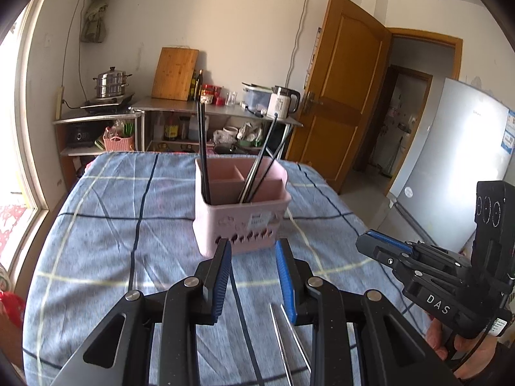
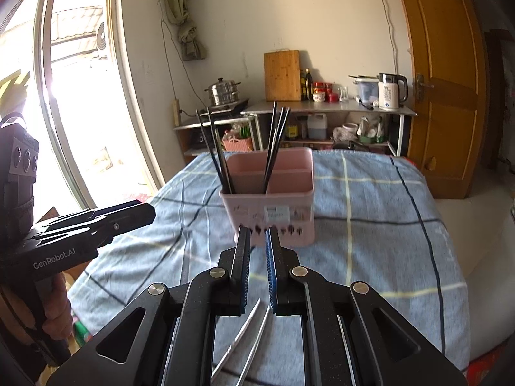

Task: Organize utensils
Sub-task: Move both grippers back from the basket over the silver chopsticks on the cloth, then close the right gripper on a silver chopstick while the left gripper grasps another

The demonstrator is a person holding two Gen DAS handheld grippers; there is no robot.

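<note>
A pink utensil holder (image 1: 241,215) (image 2: 273,202) stands on the blue checked tablecloth (image 1: 96,225). Black chopsticks (image 1: 202,148) (image 2: 276,141) stand in its compartments, some leaning left and some right. Two silver metal sticks (image 1: 289,337) (image 2: 248,331) lie on the cloth under the grippers, close to the near edge. My left gripper (image 1: 252,244) is open, empty, and points at the holder just short of its front wall. My right gripper (image 2: 257,234) also faces the holder with only a narrow gap between its pads and nothing in it. Each gripper also shows from the side in the other's view: the left gripper (image 2: 141,212) and the right gripper (image 1: 370,241), held by a hand.
Behind the table is a metal shelf (image 1: 219,109) with a steamer pot (image 1: 111,83), a cutting board (image 1: 175,74), bottles and a white kettle (image 1: 283,101). A wooden door (image 1: 347,90) and a fridge (image 1: 450,160) are on the right, a window (image 2: 77,96) on the left.
</note>
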